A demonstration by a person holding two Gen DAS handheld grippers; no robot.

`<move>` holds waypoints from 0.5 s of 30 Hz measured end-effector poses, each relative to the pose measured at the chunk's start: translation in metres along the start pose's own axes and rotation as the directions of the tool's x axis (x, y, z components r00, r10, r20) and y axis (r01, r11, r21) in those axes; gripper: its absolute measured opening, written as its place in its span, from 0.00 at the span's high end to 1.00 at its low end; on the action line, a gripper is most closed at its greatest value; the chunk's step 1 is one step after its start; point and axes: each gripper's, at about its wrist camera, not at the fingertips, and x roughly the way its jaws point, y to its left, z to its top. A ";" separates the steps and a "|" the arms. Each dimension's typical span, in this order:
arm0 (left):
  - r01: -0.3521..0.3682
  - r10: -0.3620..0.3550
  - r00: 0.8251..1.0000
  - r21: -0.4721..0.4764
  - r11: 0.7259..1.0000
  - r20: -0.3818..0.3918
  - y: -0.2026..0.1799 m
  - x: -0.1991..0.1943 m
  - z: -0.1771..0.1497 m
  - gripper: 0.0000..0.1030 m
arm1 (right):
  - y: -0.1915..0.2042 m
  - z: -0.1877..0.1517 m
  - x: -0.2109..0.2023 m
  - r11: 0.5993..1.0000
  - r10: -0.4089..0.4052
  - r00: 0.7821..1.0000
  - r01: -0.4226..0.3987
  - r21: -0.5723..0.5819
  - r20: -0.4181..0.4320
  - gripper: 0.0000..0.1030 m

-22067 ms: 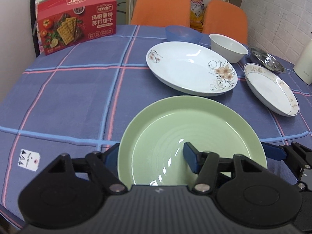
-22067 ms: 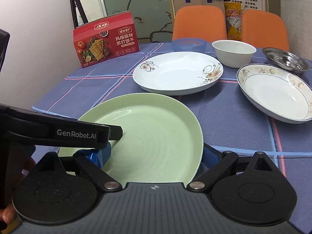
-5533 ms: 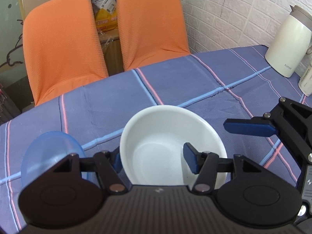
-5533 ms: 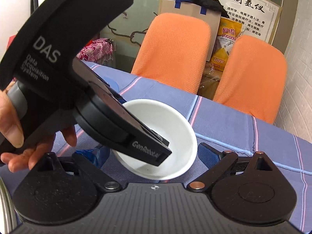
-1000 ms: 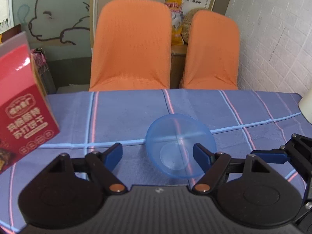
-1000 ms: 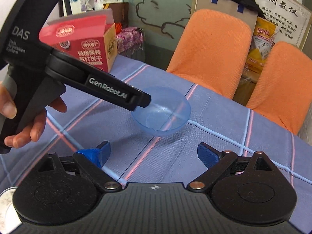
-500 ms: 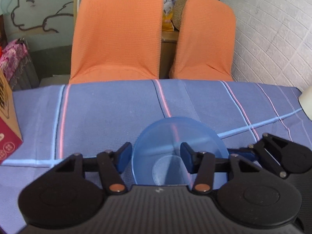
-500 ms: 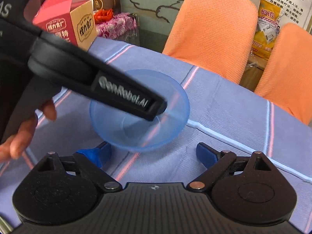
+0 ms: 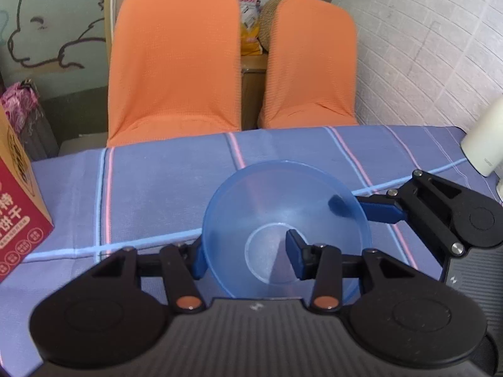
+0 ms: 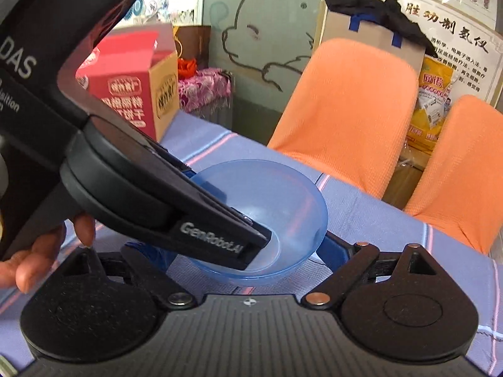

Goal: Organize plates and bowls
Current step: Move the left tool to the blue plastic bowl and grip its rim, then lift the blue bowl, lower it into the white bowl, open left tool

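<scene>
A second ago our left gripper (image 9: 246, 259) stood wide open short of the blue bowl (image 9: 284, 223); now its fingers have closed in on the near left wall, one blue pad outside the rim and the other inside over the base ring, so we read it as clamped on the bowl. Our right gripper (image 10: 226, 251) has come in too: its fingers straddle the bowl's near side, and whether they pinch it we cannot tell. The bowl sits on the checked cloth of the worktop (image 9: 151, 182), near the far edge, in front of the orange chairs (image 9: 174, 59); it looks barely raised, if at all. We judge the grasp made and the lift to a stack next.

The left view shows a right finger reaching in over the bowl's right rim, and a white jug (image 9: 484, 144) at the right edge. The right view alone shows the hand (image 10: 47, 251) on the left tool and the red cracker box (image 10: 132, 94) standing behind it
</scene>
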 end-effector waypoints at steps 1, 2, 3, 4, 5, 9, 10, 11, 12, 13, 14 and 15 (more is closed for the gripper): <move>0.005 -0.005 1.000 0.008 1.000 0.008 -0.006 -0.007 -0.002 0.57 | 0.001 -0.001 -0.008 1.000 0.000 1.000 0.000 -0.003 0.005 0.23; 0.013 -0.013 1.000 0.011 1.000 0.015 -0.013 -0.014 -0.005 0.57 | 0.001 -0.001 -0.016 1.000 0.000 1.000 0.000 -0.010 0.010 0.23; 0.022 -0.022 1.000 0.011 1.000 0.020 -0.020 -0.021 -0.008 0.57 | 0.001 -0.003 -0.025 1.000 -0.003 1.000 0.003 -0.016 0.013 0.23; 0.037 -0.037 0.999 0.014 0.999 0.026 -0.031 -0.029 -0.012 0.57 | 0.002 -0.004 -0.035 1.000 -0.006 1.000 0.006 -0.017 0.015 0.23; 0.051 -0.052 0.998 0.020 0.999 0.033 -0.041 -0.036 -0.016 0.57 | 0.002 -0.006 -0.046 1.000 -0.010 1.000 0.010 -0.019 0.018 0.23; 0.104 -0.105 0.994 0.052 0.993 0.025 -0.090 -0.058 -0.036 0.57 | 0.004 -0.023 -0.090 0.999 -0.034 0.999 0.034 -0.012 0.023 0.22; 0.116 -0.117 0.993 0.062 0.991 0.018 -0.103 -0.062 -0.041 0.57 | 0.001 -0.029 -0.101 0.999 -0.036 0.999 0.036 -0.004 0.019 0.22; 0.128 -0.129 0.992 0.067 0.989 0.011 -0.115 -0.064 -0.047 0.57 | 0.000 -0.036 -0.114 0.999 -0.037 0.999 0.037 0.005 0.016 0.22; 0.144 -0.144 0.990 0.077 0.987 0.000 -0.130 -0.065 -0.054 0.57 | 0.000 -0.044 -0.126 0.999 -0.042 0.999 0.042 0.017 0.010 0.22; 0.160 -0.160 0.987 0.088 0.983 -0.008 -0.143 -0.066 -0.060 0.57 | 0.000 -0.053 -0.137 0.998 -0.051 0.999 0.051 0.028 0.003 0.22; 0.176 -0.175 0.984 0.099 0.979 -0.017 -0.155 -0.067 -0.067 0.57 | 0.000 -0.062 -0.148 0.997 -0.064 0.998 0.064 0.036 -0.008 0.22; 0.193 -0.191 0.981 0.114 0.975 -0.028 -0.168 -0.068 -0.073 0.56 | 0.000 -0.071 -0.158 0.996 -0.078 0.997 0.078 0.040 -0.016 0.21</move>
